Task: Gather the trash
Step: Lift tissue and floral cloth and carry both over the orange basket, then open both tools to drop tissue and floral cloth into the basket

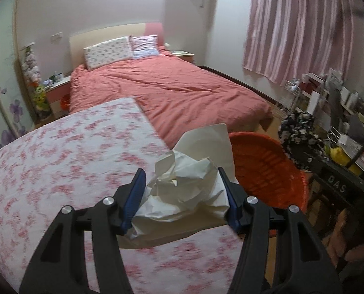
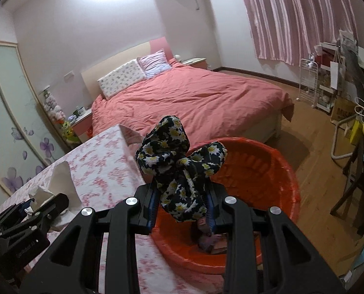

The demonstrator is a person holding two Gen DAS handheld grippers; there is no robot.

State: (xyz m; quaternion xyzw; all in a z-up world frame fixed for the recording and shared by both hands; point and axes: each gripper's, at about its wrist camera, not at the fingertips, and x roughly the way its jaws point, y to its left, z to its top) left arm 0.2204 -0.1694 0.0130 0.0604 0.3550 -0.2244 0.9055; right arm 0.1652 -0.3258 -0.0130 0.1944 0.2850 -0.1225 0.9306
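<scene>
My left gripper [image 1: 182, 183] is shut on a crumpled white paper [image 1: 184, 183] and holds it above the right edge of the floral-clothed table [image 1: 59, 161], near the orange basket [image 1: 262, 169]. It also shows in the right wrist view [image 2: 44, 203] at lower left, with the paper [image 2: 59, 181]. My right gripper [image 2: 182, 205] is shut on a black floral cloth [image 2: 179, 161] and holds it over the orange basket [image 2: 260, 176]. The cloth shows in the left wrist view [image 1: 298, 132]. Some dark items lie at the basket's bottom [image 2: 211, 240].
A bed with a pink cover [image 1: 172, 90] stands behind the table. Cluttered shelves and a dark desk [image 1: 333, 112] fill the right side. A wire rack [image 2: 308, 83] stands by the pink curtain [image 2: 287, 17]. A wooden floor [image 2: 311, 137] lies right of the basket.
</scene>
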